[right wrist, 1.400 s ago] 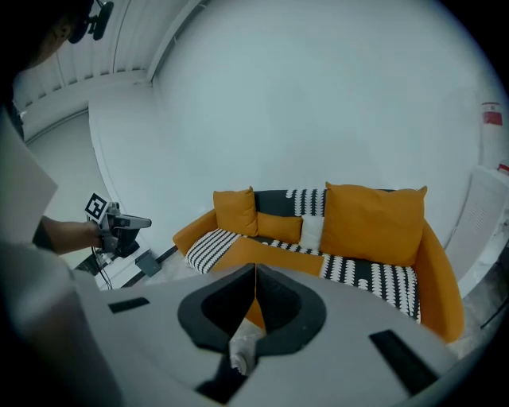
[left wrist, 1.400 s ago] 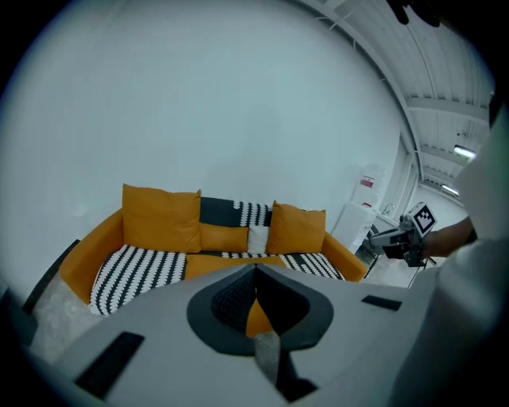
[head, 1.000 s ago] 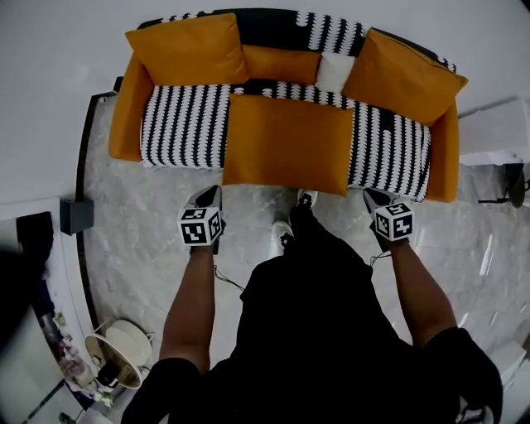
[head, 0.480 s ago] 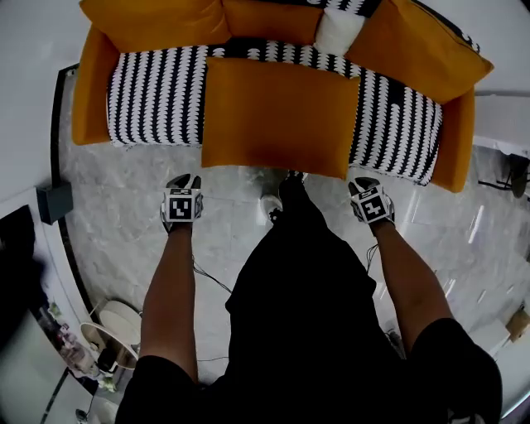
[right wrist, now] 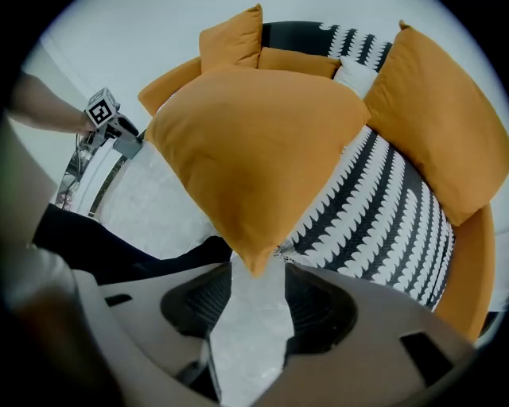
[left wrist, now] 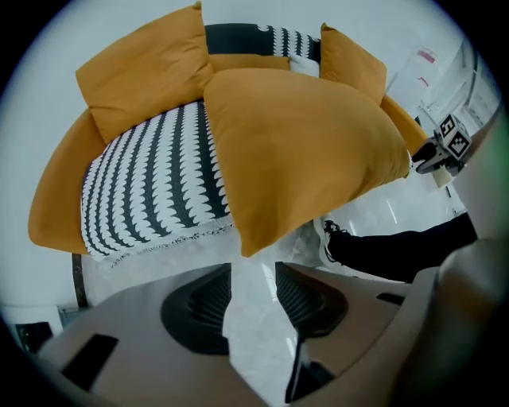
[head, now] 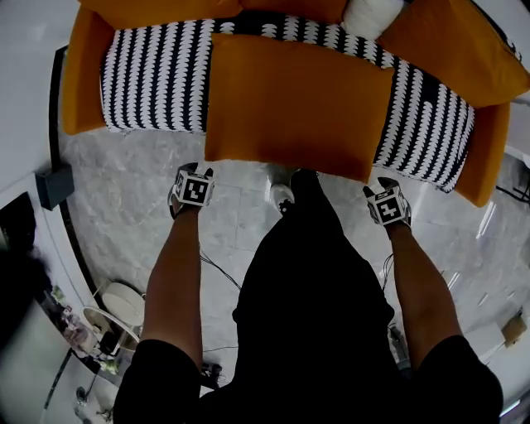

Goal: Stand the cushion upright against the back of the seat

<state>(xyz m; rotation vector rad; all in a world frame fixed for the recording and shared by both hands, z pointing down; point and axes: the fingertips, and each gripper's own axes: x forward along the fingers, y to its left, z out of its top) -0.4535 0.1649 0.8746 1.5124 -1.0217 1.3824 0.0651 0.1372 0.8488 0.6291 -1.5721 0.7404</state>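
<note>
The large orange cushion (head: 298, 103) is lying flat across the middle of the striped seat (head: 157, 79) of the orange sofa (head: 83, 74), and its front edge is jutting out past the seat over the marble floor (head: 124, 190). It is not being propped against the back. The left gripper (head: 190, 192) is being held just off the cushion's front left corner and is being pointed down at the floor. The right gripper (head: 387, 204) is being held likewise just off the front right corner. In the left gripper view the jaws are being opened, bare floor is being shown between the ribbed pads (left wrist: 199, 302), and the cushion's corner is hanging just beyond the tips, not being pinched. In the right gripper view the jaws are being opened too, and the other corner is dipping into the mouth of the gap without being pressed by either pad. An upright cushion (left wrist: 143, 71) is being leaned at the left back corner, a second upright cushion (left wrist: 350, 60) at the right, with a white pillow (head: 373, 15) between them. A shoe (head: 282, 195) is being planted on the floor between the grippers.
</note>
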